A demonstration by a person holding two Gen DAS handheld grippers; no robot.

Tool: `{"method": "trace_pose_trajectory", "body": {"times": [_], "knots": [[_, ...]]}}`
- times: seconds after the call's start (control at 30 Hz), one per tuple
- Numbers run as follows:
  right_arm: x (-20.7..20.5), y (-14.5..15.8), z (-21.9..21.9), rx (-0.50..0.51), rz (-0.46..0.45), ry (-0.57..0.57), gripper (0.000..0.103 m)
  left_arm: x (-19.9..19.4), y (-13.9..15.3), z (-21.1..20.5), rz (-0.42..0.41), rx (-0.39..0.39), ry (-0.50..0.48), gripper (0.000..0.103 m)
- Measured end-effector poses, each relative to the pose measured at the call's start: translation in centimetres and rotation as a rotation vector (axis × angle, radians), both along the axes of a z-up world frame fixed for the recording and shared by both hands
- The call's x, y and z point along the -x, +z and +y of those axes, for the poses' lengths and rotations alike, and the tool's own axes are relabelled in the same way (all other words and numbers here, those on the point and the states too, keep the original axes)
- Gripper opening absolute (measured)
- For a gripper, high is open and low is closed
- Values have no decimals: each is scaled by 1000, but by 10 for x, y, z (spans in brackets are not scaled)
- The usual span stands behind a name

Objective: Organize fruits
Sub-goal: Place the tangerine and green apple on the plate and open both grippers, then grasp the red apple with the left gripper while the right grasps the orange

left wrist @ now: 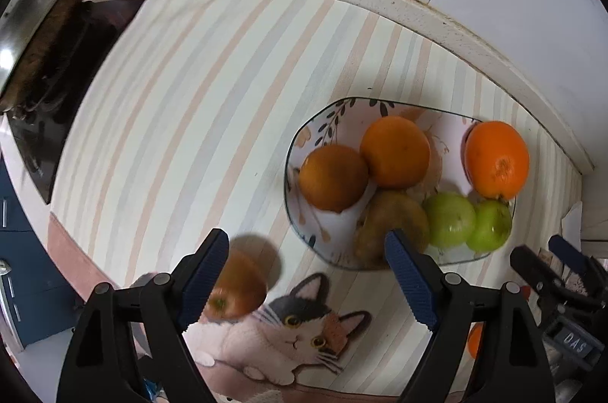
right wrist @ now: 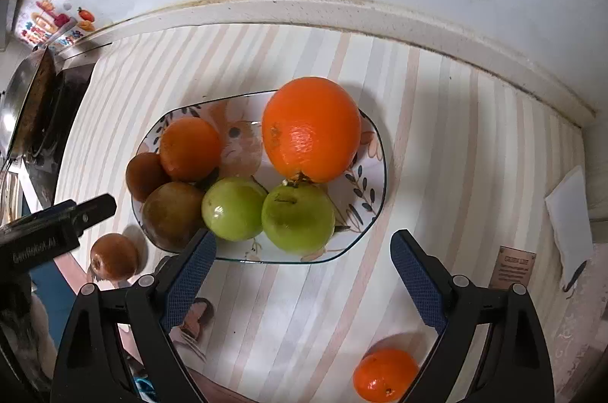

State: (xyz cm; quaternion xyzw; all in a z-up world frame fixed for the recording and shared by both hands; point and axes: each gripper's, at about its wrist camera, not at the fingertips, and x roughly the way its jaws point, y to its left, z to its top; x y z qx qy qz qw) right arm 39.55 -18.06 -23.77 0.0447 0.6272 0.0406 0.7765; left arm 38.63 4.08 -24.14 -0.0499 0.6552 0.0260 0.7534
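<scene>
Plate [right wrist: 374, 144]: nearly full now, oranges at the far side, two green apples [right wrist: 233, 209] along the near rim.
Strays: brown apple [right wrist: 114, 260] on the mat, left of the plate; small orange [right wrist: 385, 374] near right.
Left gripper [left wrist: 304, 275]: jaws released, empty, brown apple beside its left pad.
Right gripper [right wrist: 302, 279]: spread wide, empty, over the near rim.
Tip: centre on one stray, drop straight, squeeze gently so it doesn't roll.

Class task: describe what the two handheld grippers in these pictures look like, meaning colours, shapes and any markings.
Both the left gripper and right gripper have black angular plastic arms with grey round rivets and blue, ridged finger pads. Seen from the other camera, the bodies carry white lettering. No cables or sleeves show.
</scene>
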Motion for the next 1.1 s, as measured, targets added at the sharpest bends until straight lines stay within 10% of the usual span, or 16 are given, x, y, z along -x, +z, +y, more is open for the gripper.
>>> {"method": "trace_pose_trajectory", "body": {"times": [1.1], "knots": [[126, 156, -3, -36, -275, 55, 95, 127, 146, -31, -327, 28, -92, 84]]}}
